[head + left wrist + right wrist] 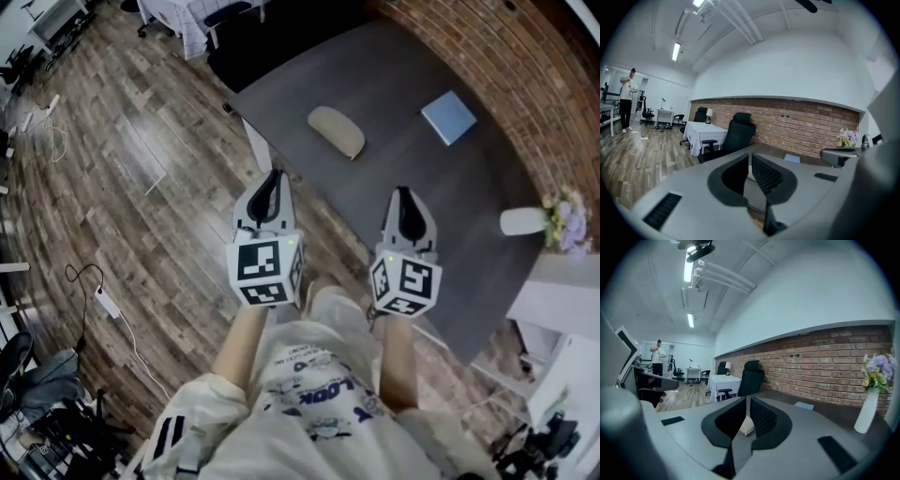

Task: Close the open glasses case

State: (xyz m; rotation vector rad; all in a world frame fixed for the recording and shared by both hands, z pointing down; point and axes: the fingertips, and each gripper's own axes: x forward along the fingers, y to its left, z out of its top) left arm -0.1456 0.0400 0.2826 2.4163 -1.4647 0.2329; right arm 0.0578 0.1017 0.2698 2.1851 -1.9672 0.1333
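Approach looks like the step in hand: left gripper (pixel 273 185) and right gripper (pixel 405 199), both pinched shut and empty, hover by the table (pixel 403 164) edge, well short of the beige glasses case (pixel 336 131) mid-table, perhaps ready to nudge its lid.

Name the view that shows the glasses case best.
Head view: the whole beige glasses case lies unobstructed on the grey table. The right gripper view shows only a sliver past its jaws; the left gripper view shows none clearly.
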